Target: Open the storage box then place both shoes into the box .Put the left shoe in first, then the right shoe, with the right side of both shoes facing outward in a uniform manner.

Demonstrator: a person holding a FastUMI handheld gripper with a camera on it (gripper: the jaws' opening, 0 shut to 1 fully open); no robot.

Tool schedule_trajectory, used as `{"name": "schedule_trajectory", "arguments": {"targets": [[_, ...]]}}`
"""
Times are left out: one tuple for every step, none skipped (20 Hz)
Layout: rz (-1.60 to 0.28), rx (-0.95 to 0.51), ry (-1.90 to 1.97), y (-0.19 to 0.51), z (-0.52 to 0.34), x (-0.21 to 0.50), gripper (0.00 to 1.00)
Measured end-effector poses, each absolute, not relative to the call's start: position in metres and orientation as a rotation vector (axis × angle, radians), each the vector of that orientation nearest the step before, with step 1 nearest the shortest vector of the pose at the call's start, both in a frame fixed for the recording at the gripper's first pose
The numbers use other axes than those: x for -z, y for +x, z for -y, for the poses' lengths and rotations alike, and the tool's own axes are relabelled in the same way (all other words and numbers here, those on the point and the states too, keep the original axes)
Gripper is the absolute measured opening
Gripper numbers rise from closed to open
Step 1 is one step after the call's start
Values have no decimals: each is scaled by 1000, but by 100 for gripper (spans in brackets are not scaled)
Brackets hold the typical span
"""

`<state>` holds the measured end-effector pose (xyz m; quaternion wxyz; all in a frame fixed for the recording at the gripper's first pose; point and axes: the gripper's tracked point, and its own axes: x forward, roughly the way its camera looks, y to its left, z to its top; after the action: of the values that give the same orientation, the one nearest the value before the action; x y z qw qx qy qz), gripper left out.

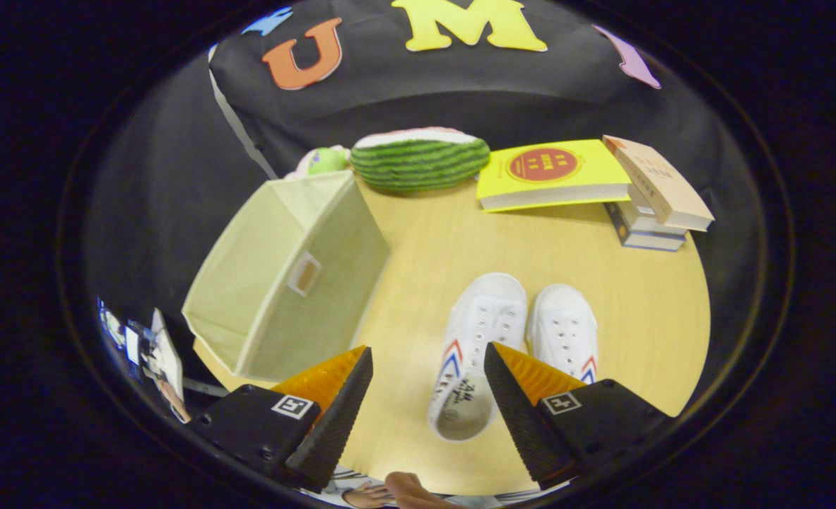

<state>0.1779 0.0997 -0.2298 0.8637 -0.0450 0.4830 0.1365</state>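
A pale green fabric storage box (287, 276) with its lid closed stands on the wooden table (644, 311), left of and beyond my left finger. Two white canvas shoes lie side by side with toes pointing away from me. The left shoe (475, 346) reaches back between my fingers, close to the right one. The right shoe (564, 329) lies just beyond the right finger, which hides its heel. My gripper (428, 357) hovers above the table, open, with nothing held.
A watermelon-striped cushion (420, 159) and a small green toy (327, 160) sit at the table's far edge behind the box. A yellow book (548, 173) leans on a stack of books (654, 201) at the far right. A person's hand (407, 491) shows below the fingers.
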Motion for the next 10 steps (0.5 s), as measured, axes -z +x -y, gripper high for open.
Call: {"name": "schedule_trajectory", "arguments": {"targets": [[-1042, -257, -117, 175, -89, 238, 100], [-1069, -221, -128, 173, -79, 246, 100], [-1105, -187, -138, 169, -69, 253, 100], [-1136, -160, -139, 167, -60, 262, 98], [-1172, -147, -144, 165, -55, 269, 91], [-1201, -142, -141, 162, -52, 276, 84], [-1228, -140, -135, 162, -51, 283, 76], [-1251, -142, -129, 160, -49, 290, 67], [-1265, -138, -128, 161, -48, 298, 64], [-1276, -129, -129, 162, -47, 305, 62]]}}
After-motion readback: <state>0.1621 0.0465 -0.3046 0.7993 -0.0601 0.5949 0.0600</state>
